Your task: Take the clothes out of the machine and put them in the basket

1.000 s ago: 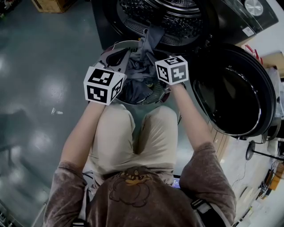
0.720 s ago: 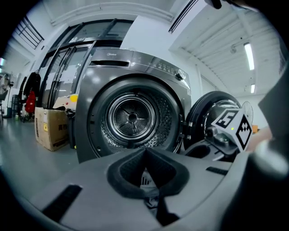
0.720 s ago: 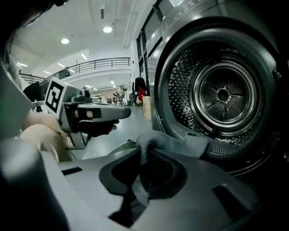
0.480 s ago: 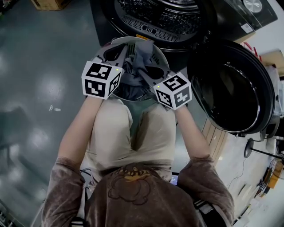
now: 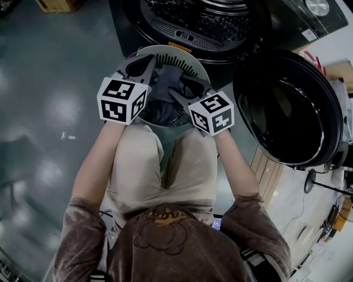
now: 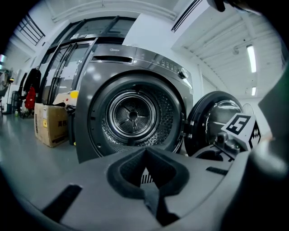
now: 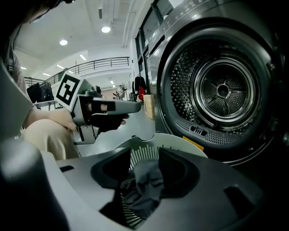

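A round white slatted basket (image 5: 190, 58) stands on the floor in front of the open machine drum (image 5: 204, 16). Dark grey clothes (image 5: 162, 91) lie heaped in it. My right gripper (image 5: 190, 87) hangs over the basket's right side. Its jaws have just been opening, and a dark grey garment (image 7: 146, 182) shows between the parted pads, lying loose in the basket (image 7: 180, 144). My left gripper (image 5: 139, 65) hovers at the basket's left rim. In the left gripper view the left gripper (image 6: 144, 153) has its pad tips touching. The drum (image 6: 133, 115) looks empty.
The machine's round door (image 5: 287, 107) stands swung open to the right. A cardboard box (image 6: 52, 124) sits on the floor left of the machine. The person crouches with knees just behind the basket. Grey floor (image 5: 49, 110) stretches to the left.
The right gripper drew back from the drum mouth to above the basket. The garment that stretched from the drum now lies in the basket, and the right jaws have parted. The left gripper stayed put.
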Demonstrator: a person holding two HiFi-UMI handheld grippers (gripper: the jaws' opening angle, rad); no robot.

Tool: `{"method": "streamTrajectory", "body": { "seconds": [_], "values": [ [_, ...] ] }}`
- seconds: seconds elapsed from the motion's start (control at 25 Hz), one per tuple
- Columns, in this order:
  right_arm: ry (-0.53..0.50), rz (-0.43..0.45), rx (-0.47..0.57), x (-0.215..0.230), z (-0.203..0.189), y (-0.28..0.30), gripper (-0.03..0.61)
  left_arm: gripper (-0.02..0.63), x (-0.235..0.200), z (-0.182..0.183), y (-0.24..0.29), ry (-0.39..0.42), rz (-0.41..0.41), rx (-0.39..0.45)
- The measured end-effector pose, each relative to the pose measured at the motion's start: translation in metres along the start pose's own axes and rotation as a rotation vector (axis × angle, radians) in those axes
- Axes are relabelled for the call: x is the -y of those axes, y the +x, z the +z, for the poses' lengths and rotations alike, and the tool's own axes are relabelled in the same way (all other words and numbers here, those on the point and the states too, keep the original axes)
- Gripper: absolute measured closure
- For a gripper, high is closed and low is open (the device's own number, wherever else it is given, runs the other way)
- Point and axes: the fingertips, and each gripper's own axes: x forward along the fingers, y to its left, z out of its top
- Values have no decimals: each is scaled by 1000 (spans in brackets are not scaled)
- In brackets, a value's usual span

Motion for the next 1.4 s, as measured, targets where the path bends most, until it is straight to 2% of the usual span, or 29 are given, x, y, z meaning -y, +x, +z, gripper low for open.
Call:
{"method": "streamTrajectory", "body": {
  "seconds": [0.16, 0.28, 0.36, 0.48, 0.68, 0.84, 1.0, 1.2, 1.4],
  "values": [
    [26, -14, 23, 13, 12, 6, 367, 606, -13, -2, 2, -51, 15, 0],
    [70, -6, 65, 18, 34, 1, 364, 606, -14, 11, 5, -22, -17, 0],
    [101, -9, 89, 21, 58, -6, 364, 606, -15, 34, 1, -11, -48, -17],
    [146, -12, 110, 24, 108, -26, 365, 606, -15, 93, -13, 5, -87, -34],
    [218, 16, 157, 4, 231, -83, 394, 606, -8, 222, -60, 28, -166, -82],
    [251, 17, 193, -8, 333, -148, 409, 606, 12, 334, -93, -16, -228, -82],
    [245, 31, 218, -31, 421, -208, 428, 606, 37, 428, -130, -44, -286, -56],
    [241, 3, 263, -52, 499, -272, 428, 606, 59, 507, -168, -42, -356, -27],
    [208, -52, 321, -59, 536, -320, 430, 606, 70, 551, -189, -18, -425, 11]
  ]
}}
